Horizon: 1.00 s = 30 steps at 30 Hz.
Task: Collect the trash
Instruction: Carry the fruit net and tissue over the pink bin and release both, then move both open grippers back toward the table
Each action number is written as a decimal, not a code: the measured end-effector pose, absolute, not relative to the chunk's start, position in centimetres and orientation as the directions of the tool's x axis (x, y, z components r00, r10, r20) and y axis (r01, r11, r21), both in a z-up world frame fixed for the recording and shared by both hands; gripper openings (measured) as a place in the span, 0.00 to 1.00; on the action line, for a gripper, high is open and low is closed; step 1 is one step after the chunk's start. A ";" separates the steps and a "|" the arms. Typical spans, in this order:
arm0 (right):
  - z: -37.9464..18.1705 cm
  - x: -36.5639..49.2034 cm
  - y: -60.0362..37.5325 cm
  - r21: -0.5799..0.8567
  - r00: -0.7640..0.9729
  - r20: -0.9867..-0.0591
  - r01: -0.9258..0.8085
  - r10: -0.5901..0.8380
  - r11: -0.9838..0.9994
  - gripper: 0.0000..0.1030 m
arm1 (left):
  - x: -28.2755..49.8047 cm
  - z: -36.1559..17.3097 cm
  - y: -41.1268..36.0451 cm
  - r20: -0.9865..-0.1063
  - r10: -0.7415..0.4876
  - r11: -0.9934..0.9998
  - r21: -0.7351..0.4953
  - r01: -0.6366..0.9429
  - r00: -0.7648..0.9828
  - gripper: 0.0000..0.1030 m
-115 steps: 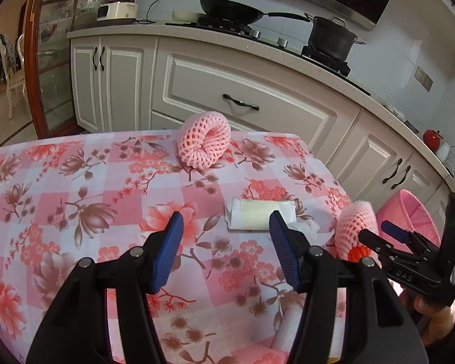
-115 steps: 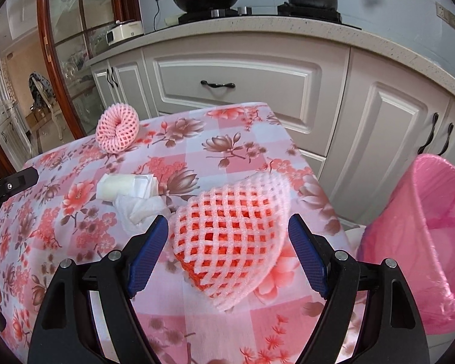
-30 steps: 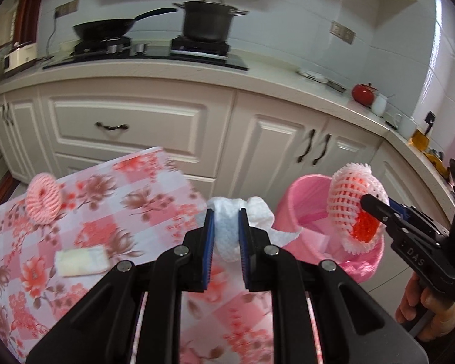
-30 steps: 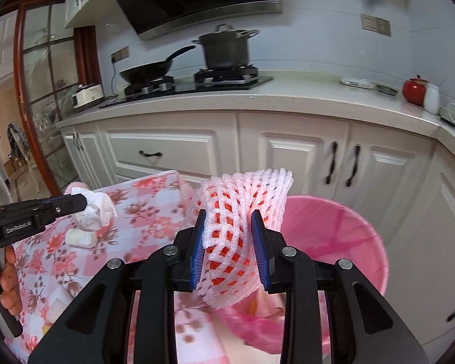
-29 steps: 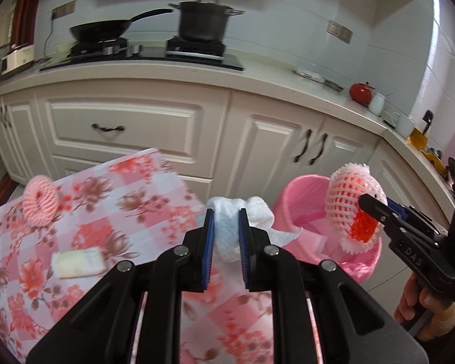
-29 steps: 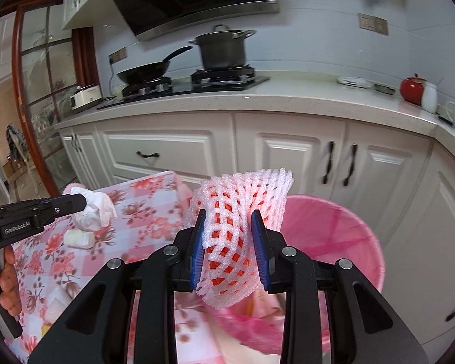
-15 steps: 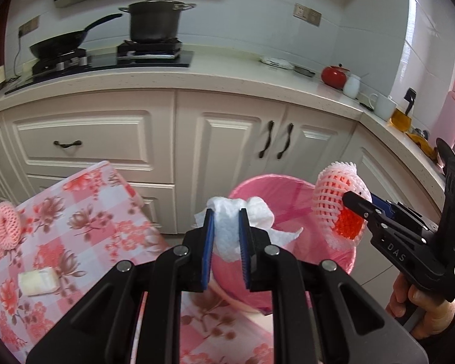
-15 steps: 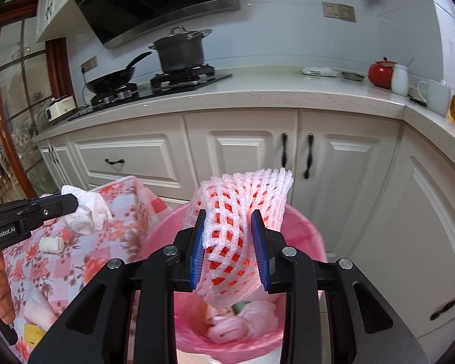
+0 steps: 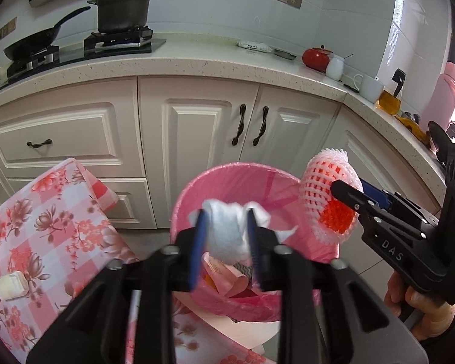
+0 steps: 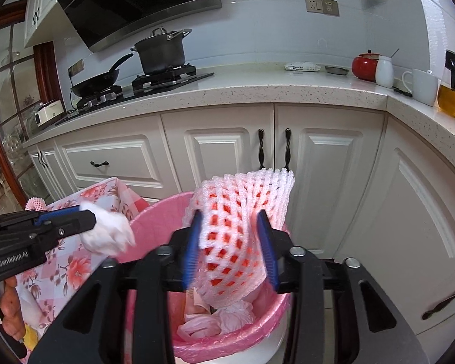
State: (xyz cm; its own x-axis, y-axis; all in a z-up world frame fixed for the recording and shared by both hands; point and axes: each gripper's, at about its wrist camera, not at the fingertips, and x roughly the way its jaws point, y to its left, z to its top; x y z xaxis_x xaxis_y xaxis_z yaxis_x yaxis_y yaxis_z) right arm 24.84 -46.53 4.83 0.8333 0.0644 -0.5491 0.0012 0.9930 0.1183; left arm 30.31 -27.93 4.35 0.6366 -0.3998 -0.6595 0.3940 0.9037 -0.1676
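Trash, a crumpled white tissue (image 9: 227, 233) and pink foam net sleeve (image 10: 239, 230), hangs over the pink-lined bin (image 9: 227, 179); both grippers' jaws are opening, so hold centred above it.

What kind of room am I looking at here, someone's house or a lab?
Most likely a home kitchen: a dark lidded pot sits on a gas hob, white panelled cabinets run under a speckled stone counter, and a pink bag-lined bin stands beside a floral tablecloth.
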 end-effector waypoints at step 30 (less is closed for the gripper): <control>5.9 23.4 -43.1 0.116 0.841 -0.534 -0.031 0.088 0.993 0.63 | 26.2 6.2 -16.4 -0.609 -0.298 0.953 -0.150 0.262 0.735 0.47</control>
